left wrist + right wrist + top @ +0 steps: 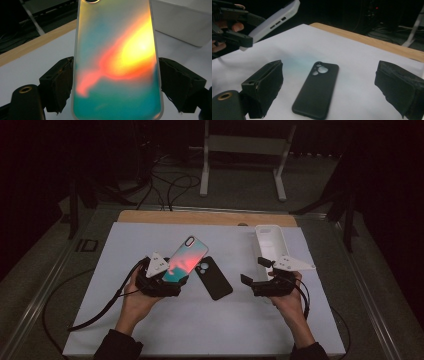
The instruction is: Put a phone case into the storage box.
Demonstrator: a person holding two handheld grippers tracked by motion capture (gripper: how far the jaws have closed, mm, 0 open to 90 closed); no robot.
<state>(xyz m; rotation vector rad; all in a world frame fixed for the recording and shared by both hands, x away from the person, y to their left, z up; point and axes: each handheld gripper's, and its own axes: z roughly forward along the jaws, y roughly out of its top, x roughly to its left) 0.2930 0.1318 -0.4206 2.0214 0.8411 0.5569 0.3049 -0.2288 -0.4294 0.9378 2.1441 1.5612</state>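
Grippers from above: the left gripper [167,282] holds a colourful phone case [185,259] tilted above the white sheet [150,330], beside a black case [214,277]. Left gripper view: pads clamp its edges. Right gripper view: the right gripper [329,87] gapes, empty, over the black case.

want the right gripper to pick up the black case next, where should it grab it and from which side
Grip the black phone case across its two long edges near the middle, coming down from above. It lies flat on the white sheet, so only the thin rim gives purchase, and its narrow width fits between the open right gripper. Probably avoid the camera-cutout end.
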